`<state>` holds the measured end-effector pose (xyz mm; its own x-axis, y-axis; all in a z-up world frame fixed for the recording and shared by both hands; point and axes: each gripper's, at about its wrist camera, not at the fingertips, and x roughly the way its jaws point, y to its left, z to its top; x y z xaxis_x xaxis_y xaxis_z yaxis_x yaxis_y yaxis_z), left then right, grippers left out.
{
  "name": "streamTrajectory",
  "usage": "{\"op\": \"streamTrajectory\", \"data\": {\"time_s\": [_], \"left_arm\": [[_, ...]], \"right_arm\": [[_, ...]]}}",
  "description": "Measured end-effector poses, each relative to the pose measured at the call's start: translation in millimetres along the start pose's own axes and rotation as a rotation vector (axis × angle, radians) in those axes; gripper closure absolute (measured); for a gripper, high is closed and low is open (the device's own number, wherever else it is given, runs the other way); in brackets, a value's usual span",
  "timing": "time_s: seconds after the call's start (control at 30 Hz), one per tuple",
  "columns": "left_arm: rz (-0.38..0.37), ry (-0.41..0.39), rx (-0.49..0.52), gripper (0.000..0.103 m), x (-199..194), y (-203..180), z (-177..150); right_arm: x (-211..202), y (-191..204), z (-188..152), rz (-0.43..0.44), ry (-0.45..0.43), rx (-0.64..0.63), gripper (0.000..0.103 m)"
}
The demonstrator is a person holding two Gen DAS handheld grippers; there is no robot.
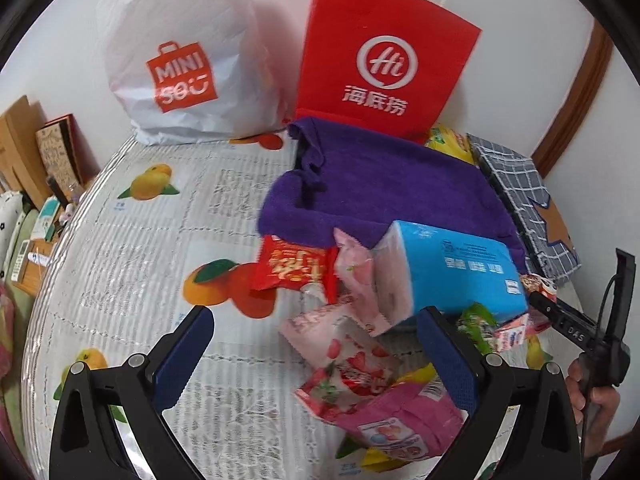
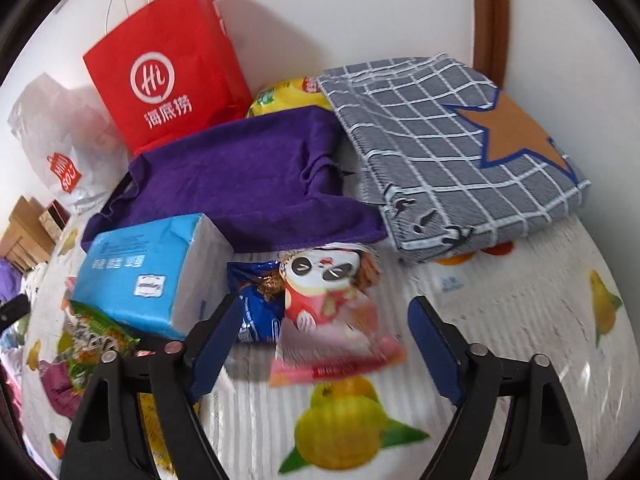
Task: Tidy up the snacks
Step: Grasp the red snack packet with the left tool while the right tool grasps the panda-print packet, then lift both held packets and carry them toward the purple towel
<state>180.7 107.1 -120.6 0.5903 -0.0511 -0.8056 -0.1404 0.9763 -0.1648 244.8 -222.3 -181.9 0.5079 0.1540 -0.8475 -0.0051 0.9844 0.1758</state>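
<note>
Left tongs open over pink packets; right tongs open around panda packet.

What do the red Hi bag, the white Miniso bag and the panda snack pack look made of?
Red bag: matte paper, by its crisp creases and cord handles.
White bag: thin, soft plastic film, crinkled, with a die-cut handle.
Panda snack pack: glossy printed film, probably plastic; it is blurred.

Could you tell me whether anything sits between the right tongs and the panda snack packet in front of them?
Nothing visible does. The right tongs stand open with the panda snack packet lying on the fruit-print tablecloth between the two fingers. The blue snack packet only crowds its left side, close to the left finger.
</note>
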Motion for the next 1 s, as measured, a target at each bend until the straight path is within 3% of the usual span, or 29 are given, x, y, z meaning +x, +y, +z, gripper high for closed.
{"op": "streamTrajectory", "data": {"time_s": [0.13,0.23,0.33,0.57,0.77,1.0], "left_arm": [[0.039,0.007,0.0,0.001,7.4,6.8,4.4],[0.083,0.031,0.022,0.001,20.2,6.5,11.0],[0.142,0.049,0.024,0.001,34.6,13.5,18.5],[0.175,0.08,0.068,0.004,67.8,25.6,30.3],[0.129,0.102,0.105,0.004,88.3,16.5,35.4],[0.148,0.129,0.127,0.005,104.9,8.8,29.8]], "right_arm": [[11.5,1.6,-0.7,-0.019,0.028,-0.002,0.049],[8.2,-0.3,-2.5,-0.016,0.02,-0.005,0.054],[0.8,-3.0,-4.0,-0.012,0.008,-0.001,0.056],[-17.2,-9.6,-7.4,-0.007,-0.026,0.002,0.056],[-18.3,-7.7,-2.6,-0.013,-0.043,-0.001,0.056],[-15.8,-4.6,0.1,-0.003,-0.041,-0.016,0.056]]}}
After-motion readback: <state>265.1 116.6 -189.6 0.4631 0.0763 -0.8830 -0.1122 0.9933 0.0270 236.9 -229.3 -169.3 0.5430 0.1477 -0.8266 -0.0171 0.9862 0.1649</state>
